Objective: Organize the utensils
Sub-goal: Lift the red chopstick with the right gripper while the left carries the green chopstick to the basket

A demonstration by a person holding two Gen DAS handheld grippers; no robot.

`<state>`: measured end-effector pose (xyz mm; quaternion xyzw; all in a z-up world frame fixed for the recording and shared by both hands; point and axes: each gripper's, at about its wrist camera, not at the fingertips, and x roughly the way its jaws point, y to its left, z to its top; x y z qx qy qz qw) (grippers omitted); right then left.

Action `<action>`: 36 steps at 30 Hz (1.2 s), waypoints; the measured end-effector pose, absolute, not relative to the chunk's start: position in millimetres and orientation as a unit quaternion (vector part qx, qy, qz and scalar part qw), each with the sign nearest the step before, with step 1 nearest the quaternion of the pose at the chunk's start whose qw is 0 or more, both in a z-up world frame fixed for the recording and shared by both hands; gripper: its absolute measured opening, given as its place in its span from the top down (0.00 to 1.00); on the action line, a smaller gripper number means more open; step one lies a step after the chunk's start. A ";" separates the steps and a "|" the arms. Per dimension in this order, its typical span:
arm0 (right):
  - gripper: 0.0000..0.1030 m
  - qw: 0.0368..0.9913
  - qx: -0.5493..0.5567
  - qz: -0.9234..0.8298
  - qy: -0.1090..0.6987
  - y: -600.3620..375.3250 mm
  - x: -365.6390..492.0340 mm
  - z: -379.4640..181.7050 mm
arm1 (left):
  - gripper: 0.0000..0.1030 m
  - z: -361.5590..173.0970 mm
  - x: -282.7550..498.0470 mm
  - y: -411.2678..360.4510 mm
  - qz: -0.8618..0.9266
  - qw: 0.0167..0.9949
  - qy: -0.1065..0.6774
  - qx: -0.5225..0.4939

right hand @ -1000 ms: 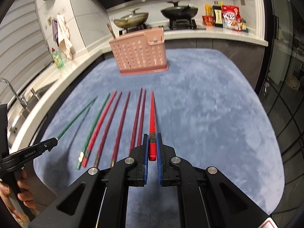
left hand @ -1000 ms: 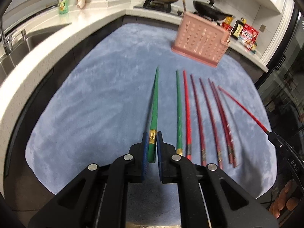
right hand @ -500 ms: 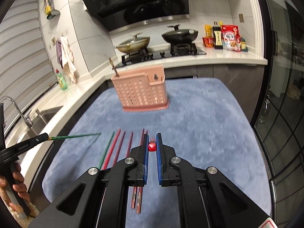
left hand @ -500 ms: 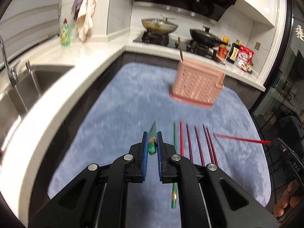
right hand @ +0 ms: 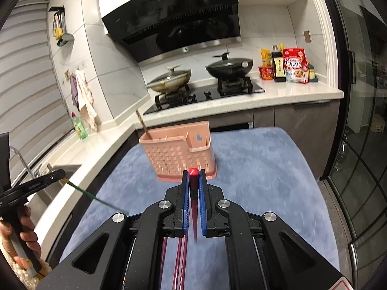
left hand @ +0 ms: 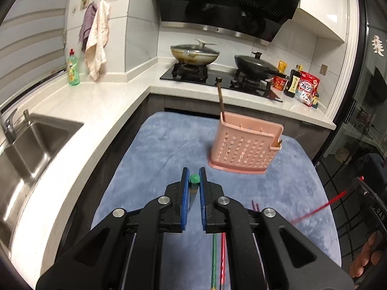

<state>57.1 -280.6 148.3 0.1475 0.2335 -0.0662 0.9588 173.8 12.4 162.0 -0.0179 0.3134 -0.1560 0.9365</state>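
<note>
Pinching one chopstick per gripper: left gripper [left hand: 193, 188] the green chopstick [left hand: 194, 179], right gripper [right hand: 193, 188] the red chopstick [right hand: 193, 172], butt-forward for dropping into the pink basket [right hand: 177, 155] mid-desk.

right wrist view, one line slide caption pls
Right gripper shut on a red chopstick, aimed toward the perforated pink plastic utensil basket on the blue mat.

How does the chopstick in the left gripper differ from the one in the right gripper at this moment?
Colour: the left gripper holds a green chopstick, while the right gripper holds a red chopstick.
Seen from the other camera: the green chopstick slants down to the right from its gripper, while the red chopstick slants down to the left.
Shared: each is clamped near its thick end between shut blue pads, lifted clear of the blue mat, short of the pink basket.
</note>
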 end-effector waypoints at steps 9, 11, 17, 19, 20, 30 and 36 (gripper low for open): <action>0.93 0.967 0.159 -0.052 0.191 -300.1 88.1 186.7 | 0.94 201.2 200.2 -19.9 -0.185 0.942 0.279 -0.011; 0.93 0.969 0.163 -0.046 0.181 -301.7 92.7 193.7 | 0.94 212.6 205.1 -26.2 -0.189 0.944 0.269 -0.012; 0.93 0.974 0.173 -0.023 0.144 -309.8 121.1 223.4 | 0.94 263.1 218.1 -47.0 -0.203 0.954 0.218 -0.025; 0.93 0.977 0.174 -0.019 0.124 -312.7 131.8 235.3 | 0.94 279.0 222.0 -53.3 -0.206 0.958 0.196 -0.031; 0.93 0.978 0.175 -0.018 0.115 -314.4 137.0 240.1 | 0.94 289.4 224.7 -57.7 -0.205 0.961 0.181 -0.034; 0.93 0.980 0.190 -0.025 0.061 -331.5 212.2 265.7 | 0.94 322.7 277.2 -98.1 -0.199 0.971 0.123 -0.054; 0.93 0.977 0.195 -0.033 0.075 -335.5 250.9 251.8 | 0.94 304.2 308.6 -111.4 -0.191 0.972 0.129 -0.048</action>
